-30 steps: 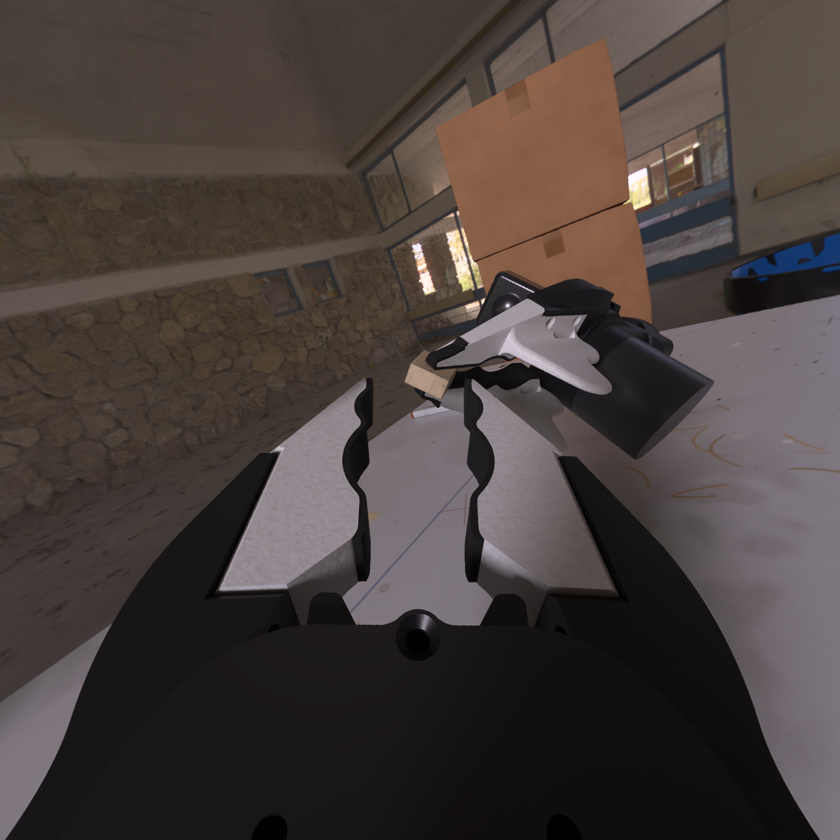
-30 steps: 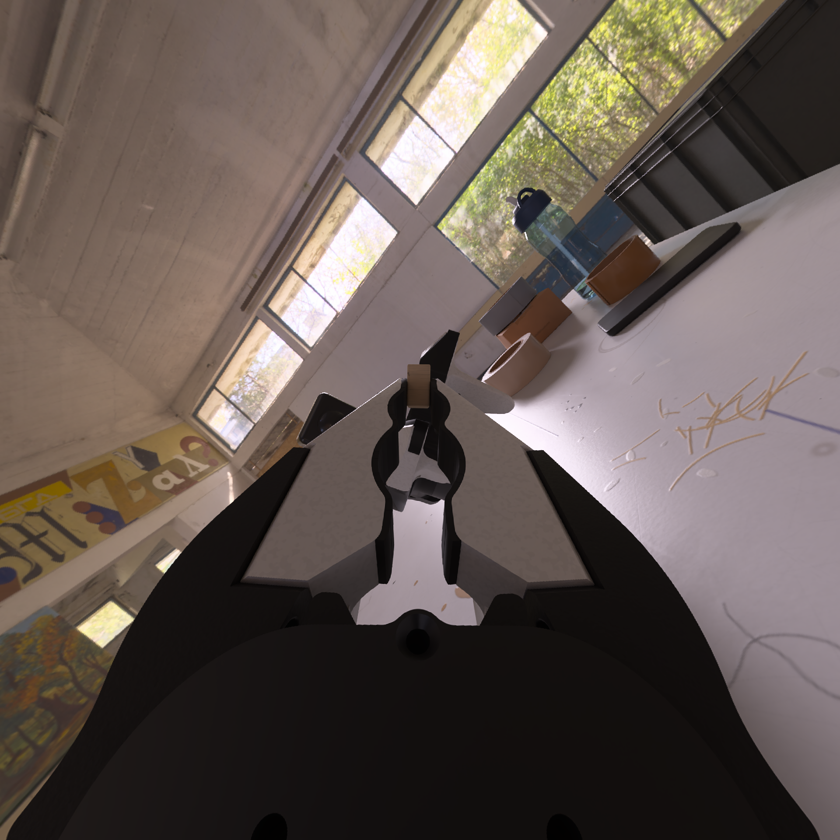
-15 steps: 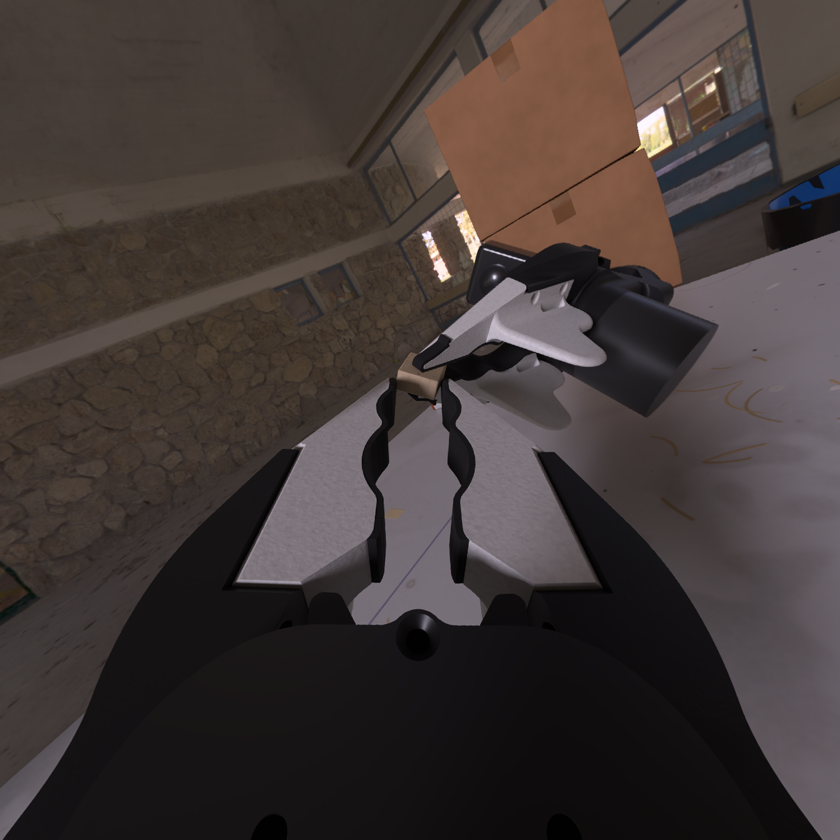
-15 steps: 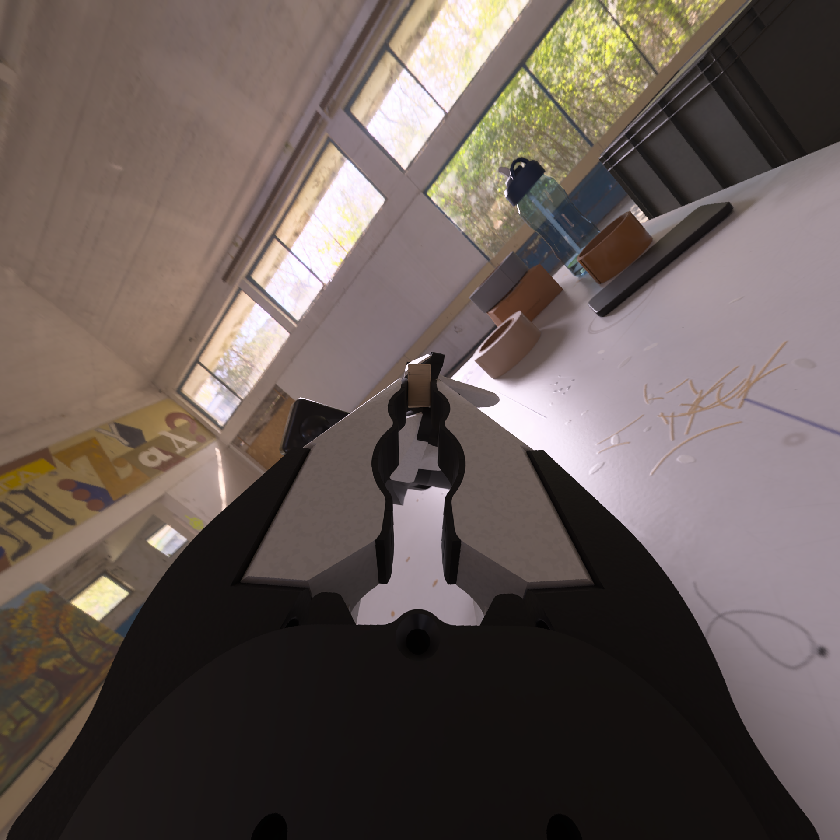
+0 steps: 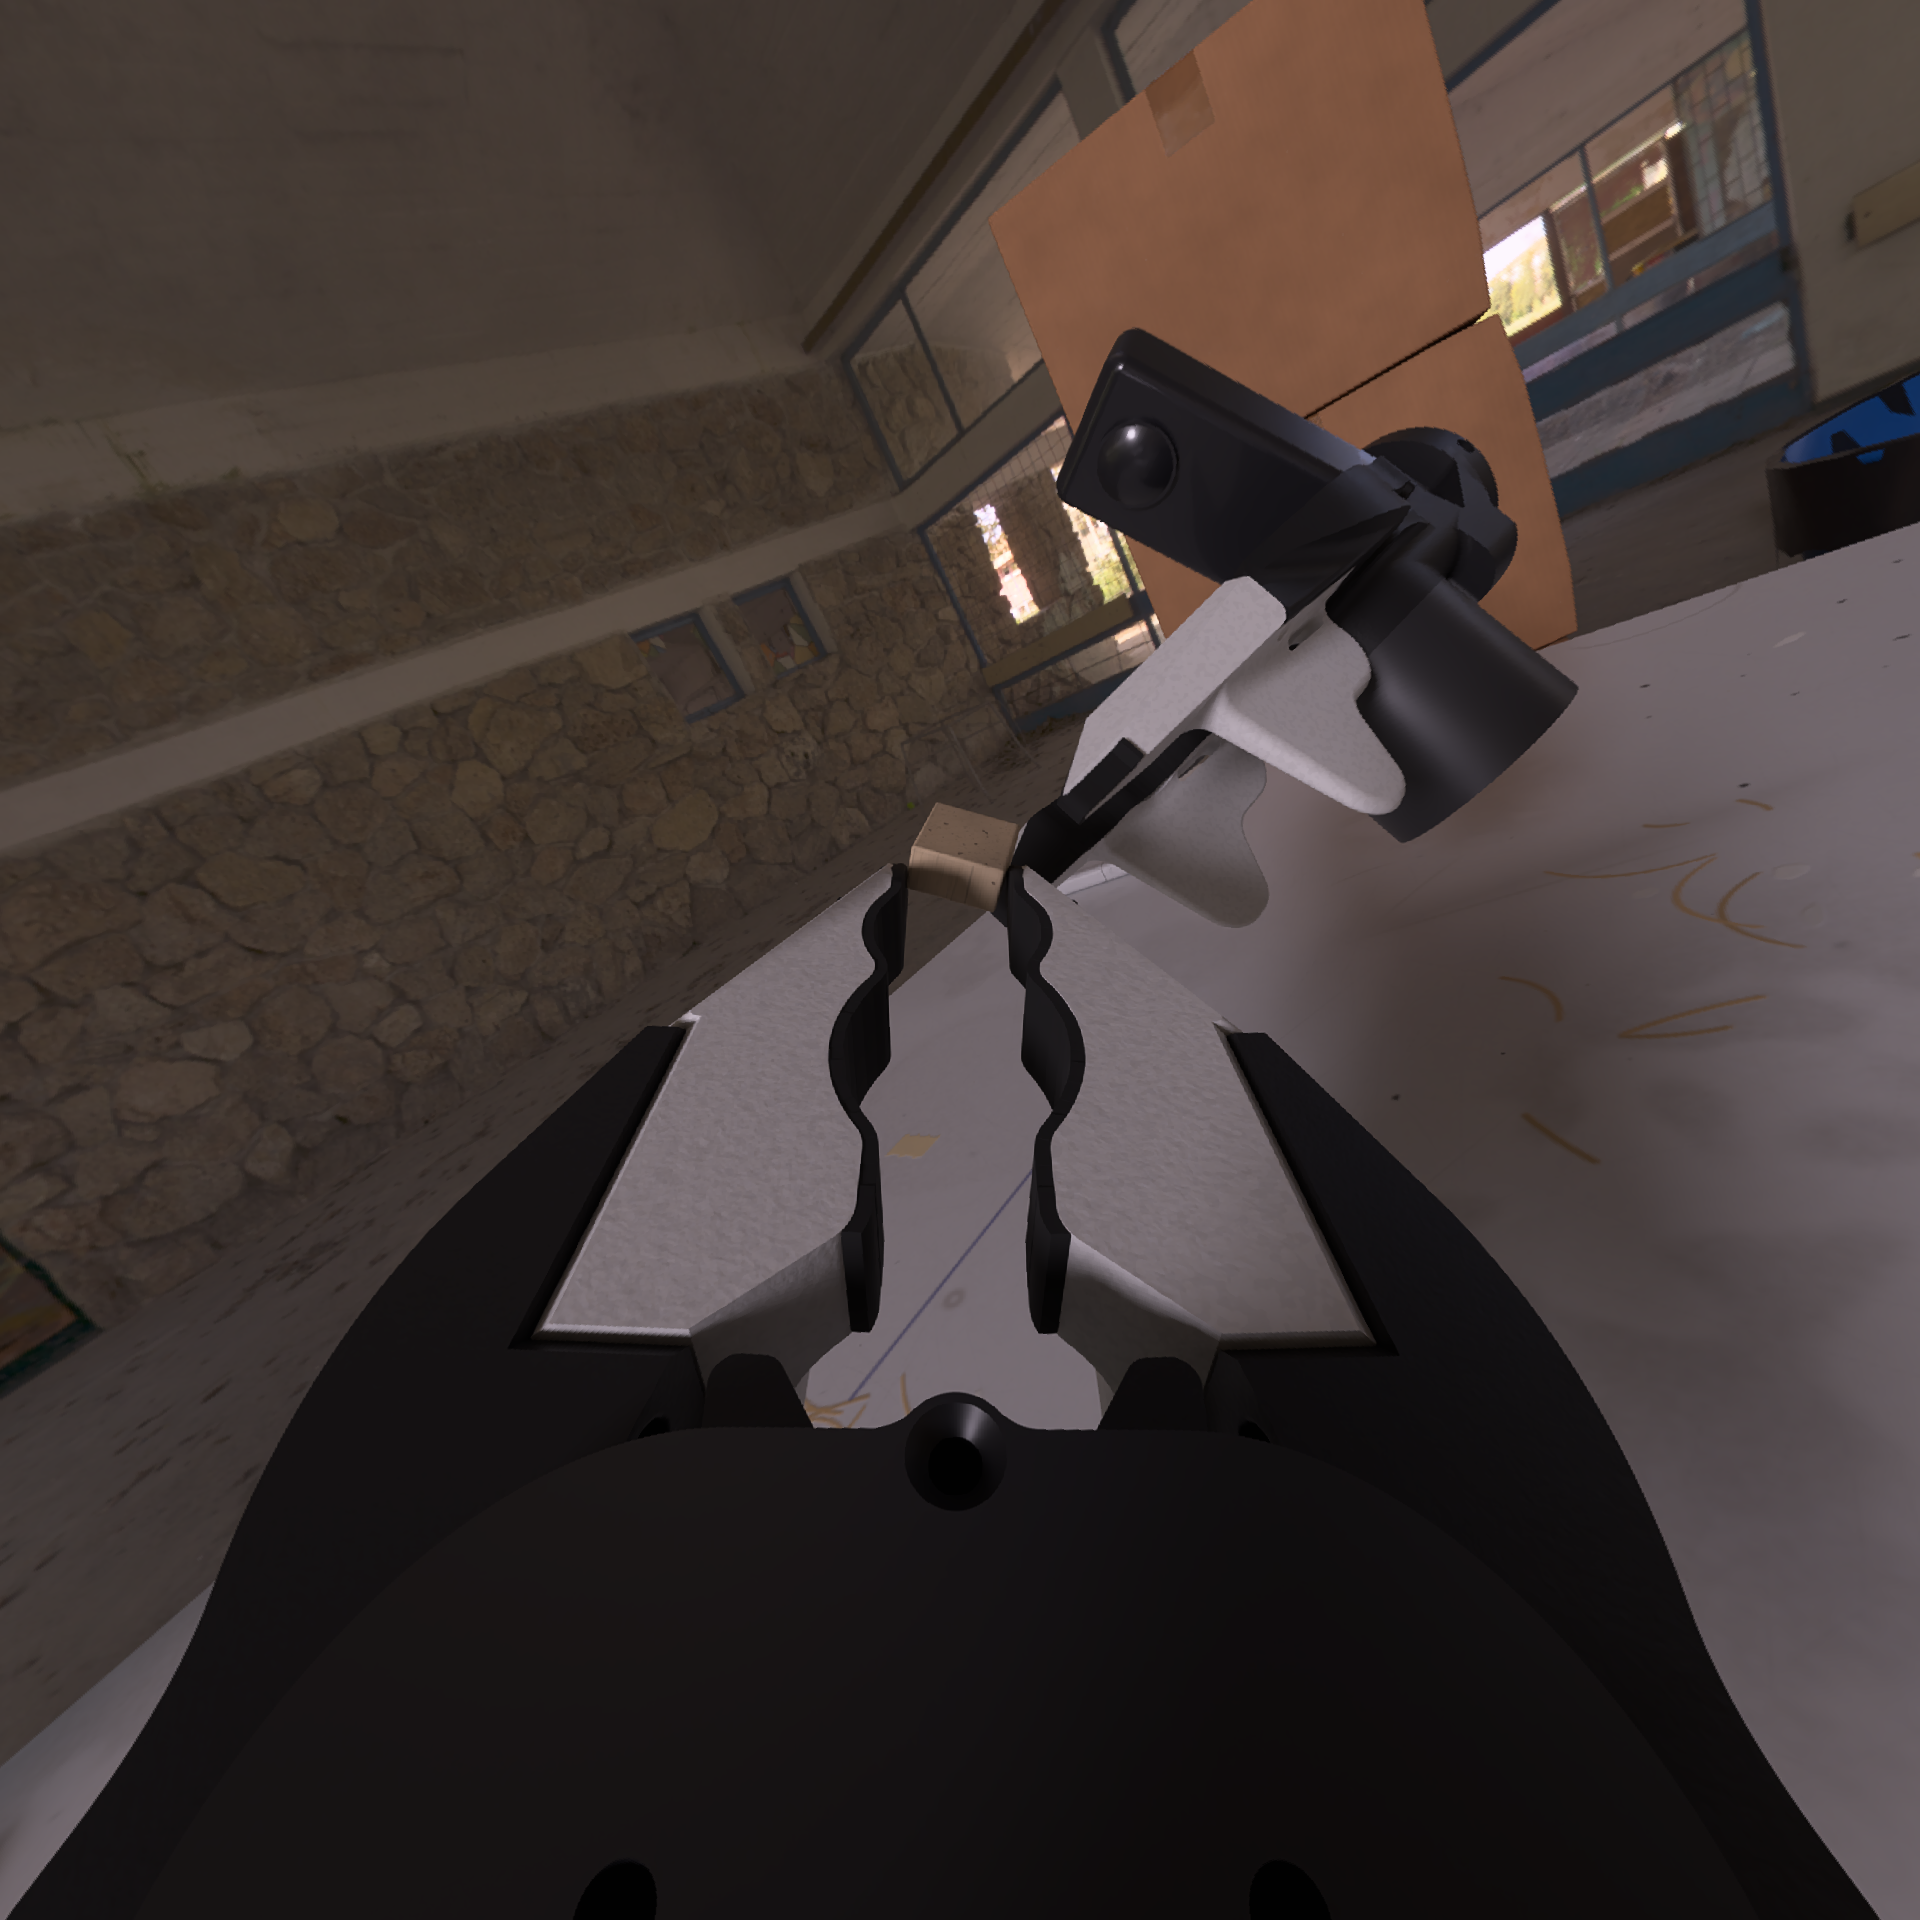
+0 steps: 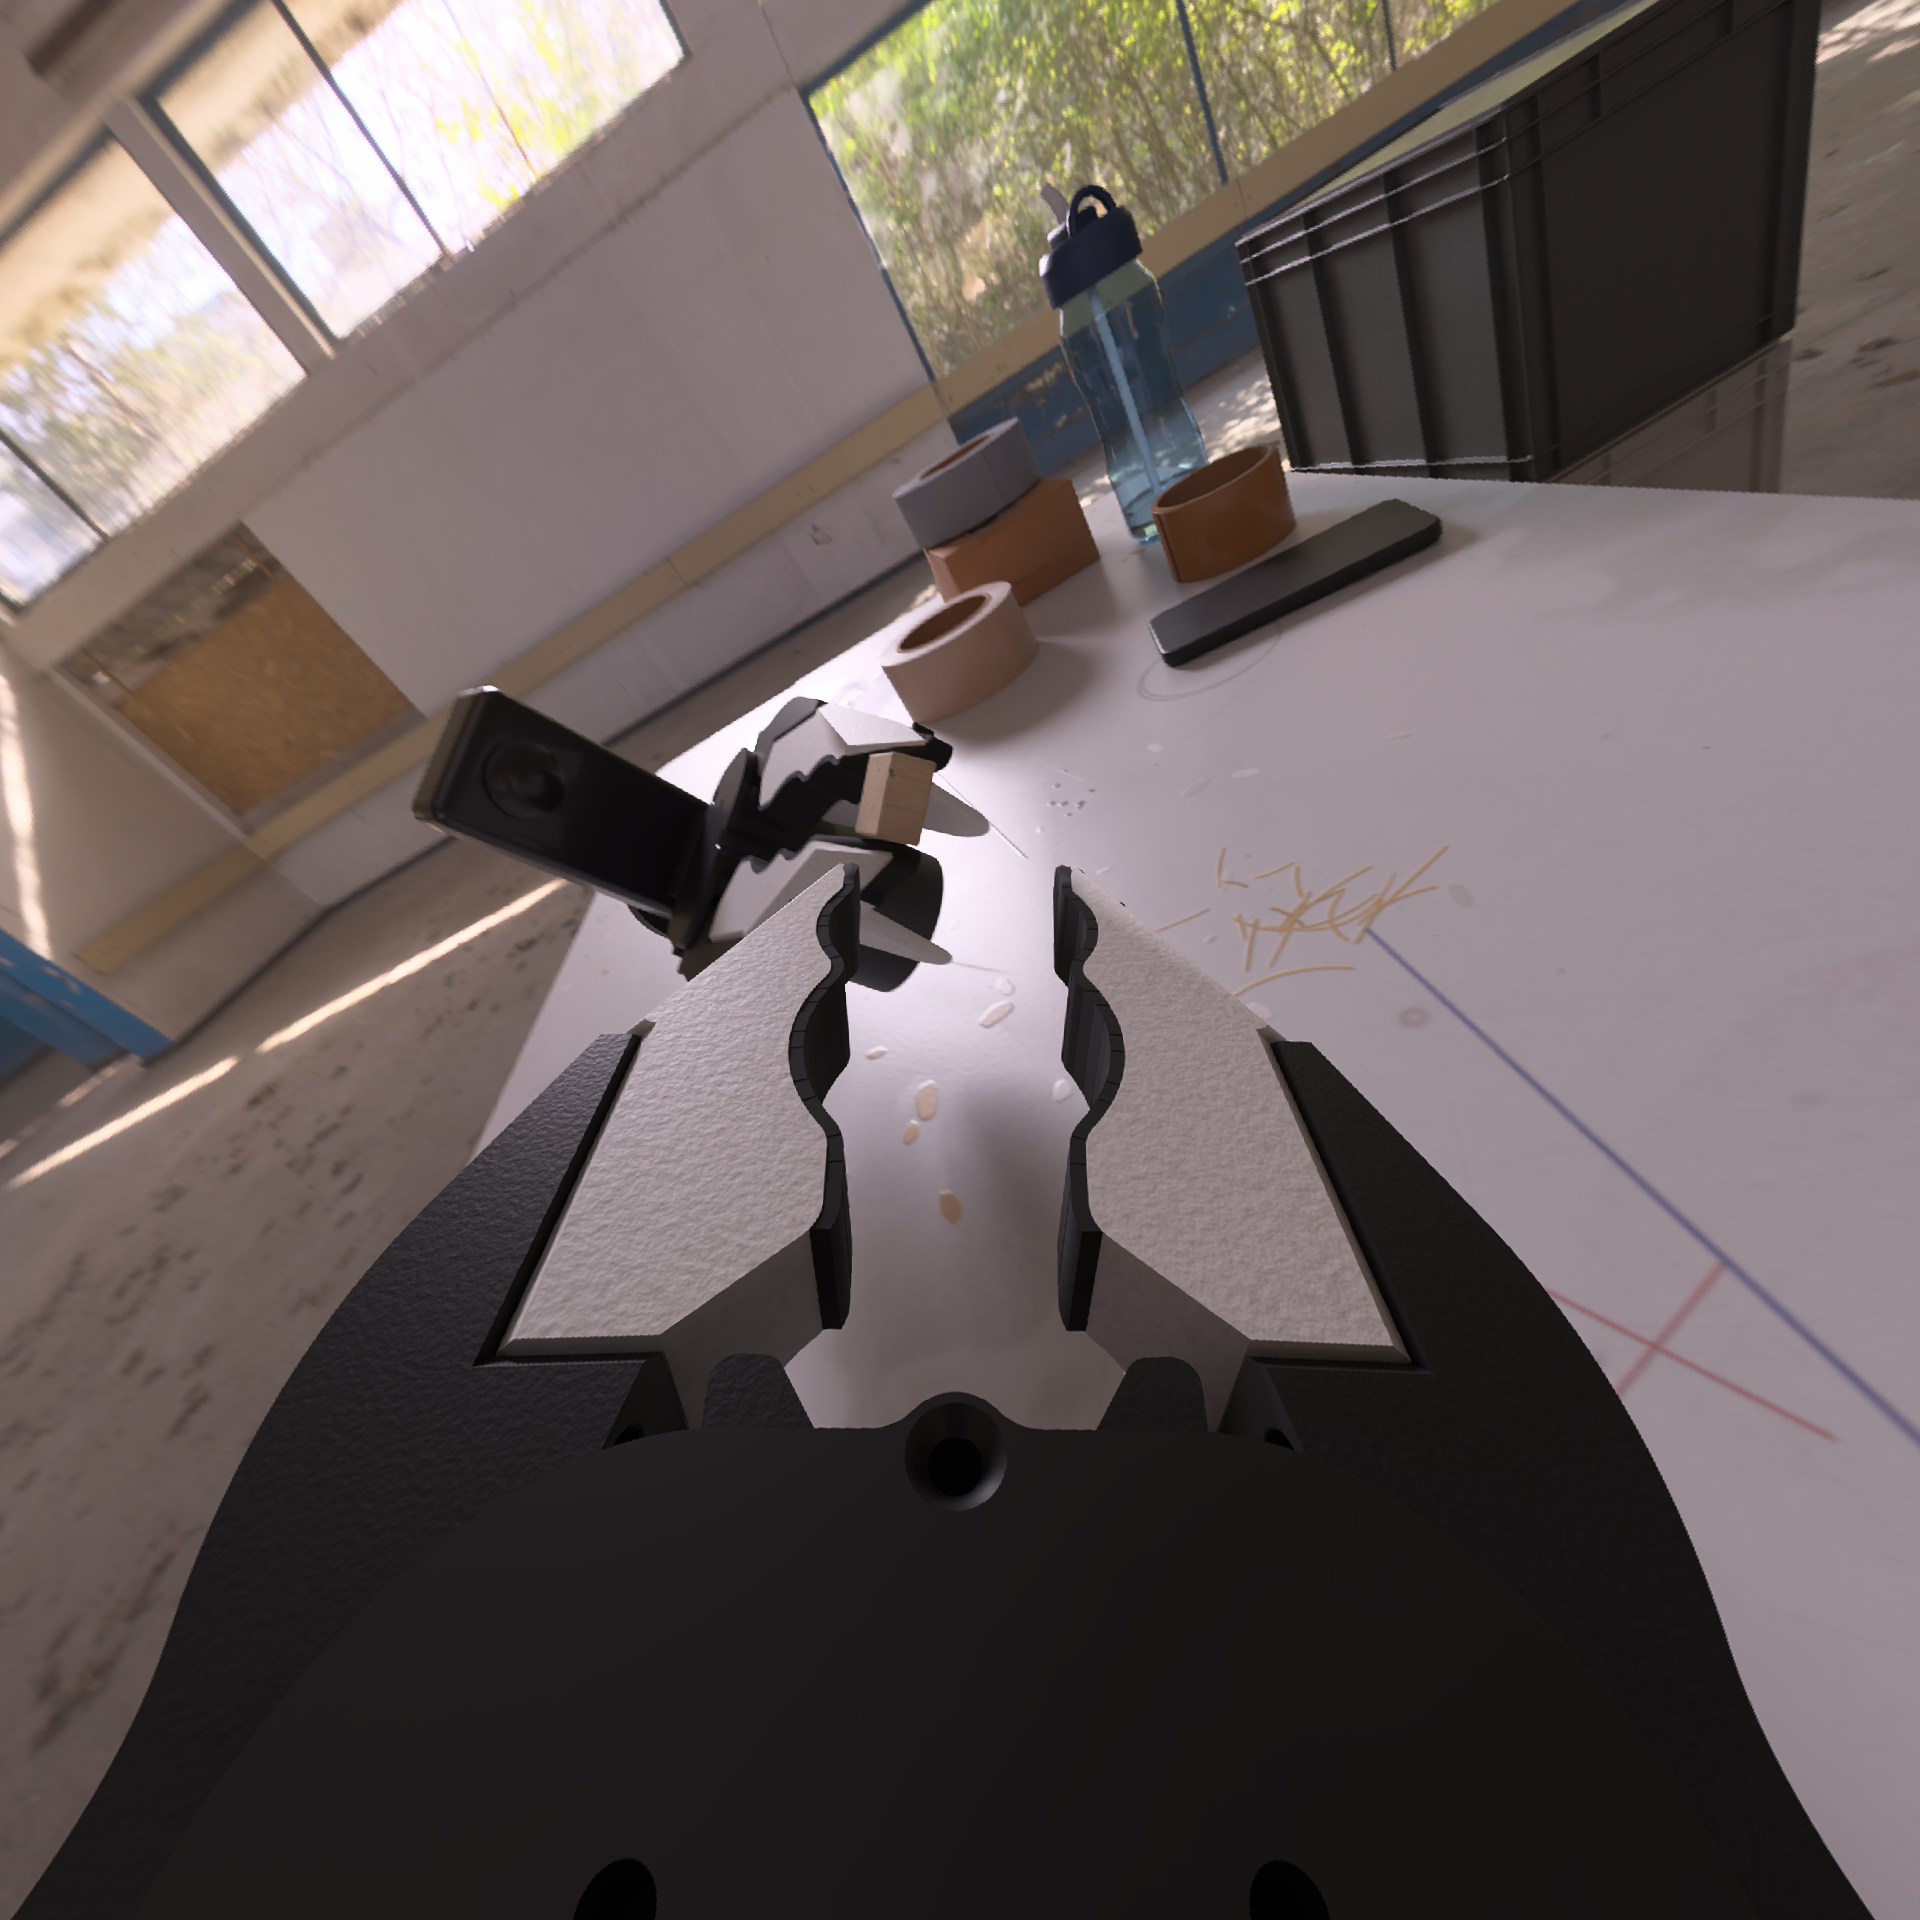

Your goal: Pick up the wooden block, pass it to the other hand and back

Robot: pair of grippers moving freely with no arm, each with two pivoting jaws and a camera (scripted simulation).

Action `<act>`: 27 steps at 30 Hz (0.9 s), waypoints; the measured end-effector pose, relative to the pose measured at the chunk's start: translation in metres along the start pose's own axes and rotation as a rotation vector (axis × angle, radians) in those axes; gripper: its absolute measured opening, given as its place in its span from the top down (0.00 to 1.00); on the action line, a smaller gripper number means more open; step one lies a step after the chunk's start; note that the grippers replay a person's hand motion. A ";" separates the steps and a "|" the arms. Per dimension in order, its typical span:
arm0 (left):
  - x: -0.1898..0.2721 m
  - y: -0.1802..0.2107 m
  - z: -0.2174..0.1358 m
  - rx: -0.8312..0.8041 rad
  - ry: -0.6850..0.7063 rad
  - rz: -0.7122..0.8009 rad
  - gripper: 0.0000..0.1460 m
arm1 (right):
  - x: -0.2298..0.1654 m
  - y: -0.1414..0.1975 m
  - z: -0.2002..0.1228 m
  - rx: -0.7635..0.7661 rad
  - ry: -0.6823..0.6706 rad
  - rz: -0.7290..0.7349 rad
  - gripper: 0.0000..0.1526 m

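The wooden block (image 5: 961,860) is a small pale cube pinched between the tips of my left gripper (image 5: 954,885), which is shut on it and holds it above the white table (image 5: 1558,1143). My right gripper (image 6: 956,894) is open and empty, its jaws wide apart, a short way back from the block. In the left wrist view the right gripper (image 5: 1075,810) hangs just right of the block, not touching it. In the right wrist view the left gripper (image 6: 902,823) shows ahead and to the left with the block (image 6: 888,790) in its tips.
At the table's far end stand several tape rolls (image 6: 961,649), a blue water bottle (image 6: 1127,384), a flat black slab (image 6: 1294,592) and a dark grey crate (image 6: 1538,270). Stacked cardboard boxes (image 5: 1247,260) rise behind the right gripper. The table edge (image 6: 582,935) runs along the left.
My left gripper closed on the block. My right gripper opened, let the block go, drew back and turned, so its view now looks down along the table.
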State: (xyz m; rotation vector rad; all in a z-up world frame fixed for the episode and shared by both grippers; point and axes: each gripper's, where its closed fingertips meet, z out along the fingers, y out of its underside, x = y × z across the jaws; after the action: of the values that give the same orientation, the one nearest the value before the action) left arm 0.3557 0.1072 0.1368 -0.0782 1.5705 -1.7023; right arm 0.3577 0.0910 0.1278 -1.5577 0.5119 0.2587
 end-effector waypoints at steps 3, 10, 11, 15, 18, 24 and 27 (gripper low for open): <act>-0.002 0.001 0.000 0.000 -0.002 -0.019 0.87 | 0.003 -0.001 -0.003 -0.016 0.011 -0.036 0.75; -0.004 0.005 0.001 -0.018 -0.006 -0.045 0.87 | 0.009 -0.002 -0.010 -0.021 0.034 -0.091 0.78; -0.005 0.005 0.001 -0.022 -0.005 -0.050 0.87 | 0.010 -0.002 -0.010 -0.023 0.037 -0.095 0.79; -0.006 0.005 0.001 -0.019 -0.007 -0.067 0.87 | 0.011 -0.002 -0.011 -0.021 0.034 -0.095 0.85; -0.007 0.006 0.000 -0.021 -0.010 -0.075 0.87 | 0.012 -0.001 -0.010 -0.024 0.037 -0.099 0.88; -0.006 0.007 0.001 -0.032 -0.006 -0.074 0.87 | 0.010 -0.001 -0.010 -0.026 0.035 -0.097 0.88; -0.006 0.007 0.001 -0.030 -0.005 -0.076 0.87 | 0.009 -0.001 -0.009 -0.023 0.030 -0.089 0.88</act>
State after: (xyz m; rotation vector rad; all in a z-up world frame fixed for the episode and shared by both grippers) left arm 0.3640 0.1108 0.1336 -0.1597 1.6075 -1.7357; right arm 0.3646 0.0804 0.1249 -1.6043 0.4628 0.1739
